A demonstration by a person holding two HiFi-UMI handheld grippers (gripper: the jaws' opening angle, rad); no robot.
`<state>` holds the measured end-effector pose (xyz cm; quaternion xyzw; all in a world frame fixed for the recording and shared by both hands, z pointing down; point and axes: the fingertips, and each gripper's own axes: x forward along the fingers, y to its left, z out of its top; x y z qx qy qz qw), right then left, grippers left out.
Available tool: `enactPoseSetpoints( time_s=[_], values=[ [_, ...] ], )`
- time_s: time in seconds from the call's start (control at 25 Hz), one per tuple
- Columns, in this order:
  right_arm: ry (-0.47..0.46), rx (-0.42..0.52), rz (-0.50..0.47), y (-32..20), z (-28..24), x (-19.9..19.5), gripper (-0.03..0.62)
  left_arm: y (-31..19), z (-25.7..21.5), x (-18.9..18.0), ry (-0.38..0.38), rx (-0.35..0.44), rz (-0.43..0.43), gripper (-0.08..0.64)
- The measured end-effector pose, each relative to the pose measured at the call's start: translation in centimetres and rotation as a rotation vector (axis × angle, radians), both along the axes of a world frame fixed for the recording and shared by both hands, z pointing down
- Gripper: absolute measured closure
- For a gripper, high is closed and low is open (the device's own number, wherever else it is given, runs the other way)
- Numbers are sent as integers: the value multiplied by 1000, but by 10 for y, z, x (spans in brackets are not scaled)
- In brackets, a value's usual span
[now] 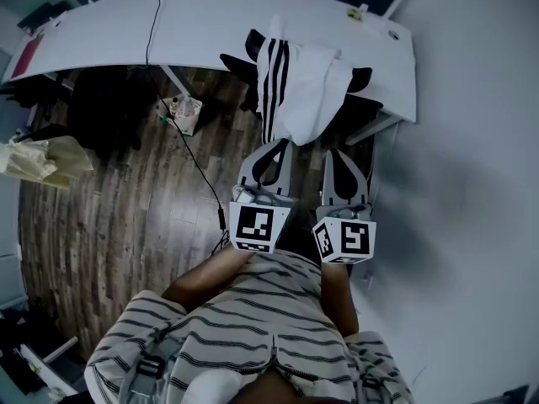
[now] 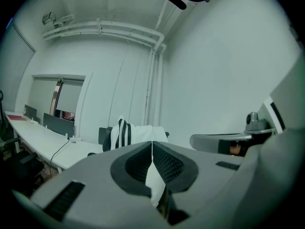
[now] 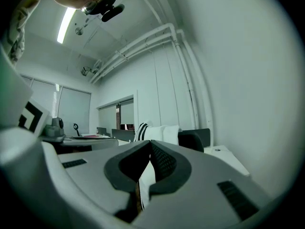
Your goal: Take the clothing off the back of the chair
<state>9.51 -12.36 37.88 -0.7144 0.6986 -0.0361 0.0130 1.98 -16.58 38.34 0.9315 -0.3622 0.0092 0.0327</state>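
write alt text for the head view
White clothing with black stripes hangs over the back of a black chair at a white desk. Seen from above, the person's left gripper and right gripper point toward it over a wood floor.

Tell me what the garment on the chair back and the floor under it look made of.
Garment: soft woven or knit fabric, matte white with black stripes; it drapes and folds over the chair back. Floor: wood-look planks, dark brown, slight sheen; real wood or laminate cannot be told.
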Motion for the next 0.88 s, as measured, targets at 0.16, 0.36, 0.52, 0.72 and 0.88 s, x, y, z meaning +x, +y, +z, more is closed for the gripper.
enactPoseSetpoints(
  time_s=[0.16,0.36,0.52,0.72,0.88],
  values=[
    [-2,1,-17,-14,2,12,574,-18,0,10,-11,3,-28,537],
    [2,7,-48,-28,-1,28,574,-33,-3,23,-26,6,-70,535],
    [-7,13,-71,-38,-4,41,574,-45,-7,34,-30,11,-99,535],
    [-31,6,-84,-46,2,56,574,-61,-3,49,-47,-19,-106,421],
    [-39,-4,-97,-51,8,64,574,-75,-2,59,-53,-28,-122,266]
  ],
)
